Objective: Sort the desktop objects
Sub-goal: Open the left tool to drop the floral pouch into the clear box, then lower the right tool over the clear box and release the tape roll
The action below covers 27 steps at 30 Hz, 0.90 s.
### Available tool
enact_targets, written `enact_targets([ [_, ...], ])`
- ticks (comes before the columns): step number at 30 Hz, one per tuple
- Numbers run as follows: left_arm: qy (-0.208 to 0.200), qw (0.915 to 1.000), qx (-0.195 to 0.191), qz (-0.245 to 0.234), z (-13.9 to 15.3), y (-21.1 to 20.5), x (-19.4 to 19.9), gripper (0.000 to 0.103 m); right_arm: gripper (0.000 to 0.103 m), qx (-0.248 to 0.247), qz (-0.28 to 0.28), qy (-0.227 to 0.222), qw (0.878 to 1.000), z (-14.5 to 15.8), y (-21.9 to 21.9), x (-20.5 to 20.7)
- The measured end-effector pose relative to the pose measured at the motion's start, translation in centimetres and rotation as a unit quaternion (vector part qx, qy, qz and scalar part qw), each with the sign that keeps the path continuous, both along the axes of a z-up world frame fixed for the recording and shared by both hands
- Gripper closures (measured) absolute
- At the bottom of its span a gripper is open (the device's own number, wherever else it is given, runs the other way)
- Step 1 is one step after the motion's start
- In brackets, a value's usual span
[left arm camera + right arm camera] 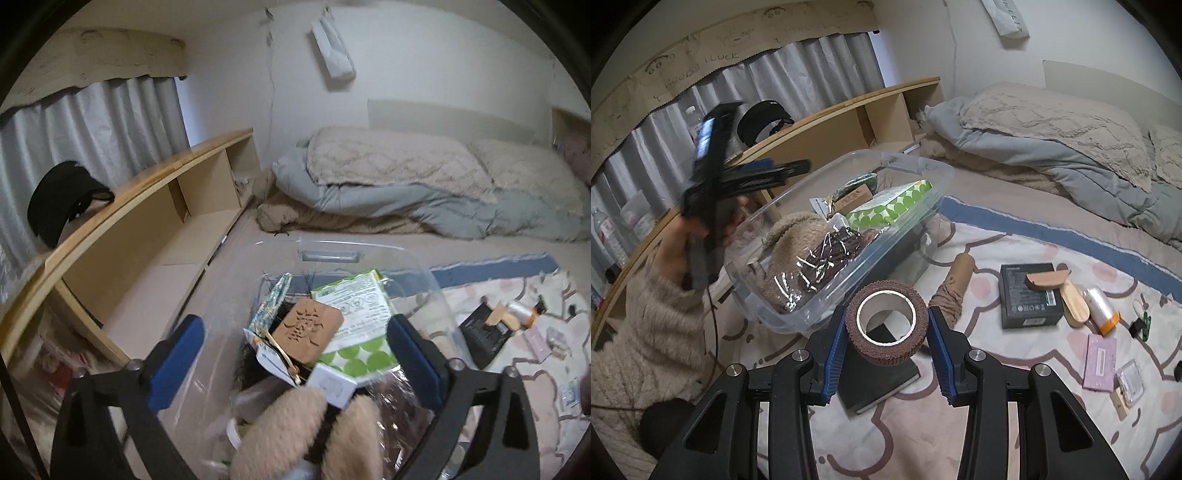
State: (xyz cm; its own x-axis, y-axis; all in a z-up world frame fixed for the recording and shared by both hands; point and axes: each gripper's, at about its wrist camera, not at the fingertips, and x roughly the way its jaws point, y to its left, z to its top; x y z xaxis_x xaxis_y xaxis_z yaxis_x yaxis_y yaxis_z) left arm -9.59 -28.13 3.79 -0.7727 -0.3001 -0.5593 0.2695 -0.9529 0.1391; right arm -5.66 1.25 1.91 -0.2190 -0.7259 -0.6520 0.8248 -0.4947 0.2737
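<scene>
Left wrist view: left gripper [295, 354] spread wide, nothing between its pads, above the clear bin [424, 280] holding a wooden block [310, 328].
Right wrist view: right gripper [886, 332] clamps a brown tape roll [886, 323] just beside the bin [849, 295].

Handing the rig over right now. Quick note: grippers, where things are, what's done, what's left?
Left gripper: open, empty, above the clear plastic bin.
Right gripper: shut on the brown tape roll, held near the bin's front edge.
Done: already in the bin are fluffy earmuffs, a carved wooden block and a green-dotted packet.
Left: drop the roll in, then the black box, the thread spool, the pink card and small bits on the blanket.
</scene>
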Motion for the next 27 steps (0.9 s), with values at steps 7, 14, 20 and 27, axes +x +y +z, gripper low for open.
enact_targets([
  [7,0.034,0.9985,0.04,0.015,-1.3,-1.3,3.6,0.0,0.06,0.011,0.026,0.025,0.999,1.3,-5.3,-1.2],
  [14,0.032,0.9969,0.068,0.023,-3.6,-2.6,4.4,0.0,0.06,0.077,0.051,0.046,0.995,2.1,-14.0,-4.1],
  [20,0.06,0.9957,0.068,0.019,-3.3,-2.5,5.4,0.0,0.06,0.12,0.049,0.041,0.991,1.5,-21.5,-8.0],
  [27,0.072,0.9963,0.046,0.003,-3.1,-1.8,5.6,0.0,0.06,0.126,0.008,0.024,0.992,0.7,-27.8,-11.6],
])
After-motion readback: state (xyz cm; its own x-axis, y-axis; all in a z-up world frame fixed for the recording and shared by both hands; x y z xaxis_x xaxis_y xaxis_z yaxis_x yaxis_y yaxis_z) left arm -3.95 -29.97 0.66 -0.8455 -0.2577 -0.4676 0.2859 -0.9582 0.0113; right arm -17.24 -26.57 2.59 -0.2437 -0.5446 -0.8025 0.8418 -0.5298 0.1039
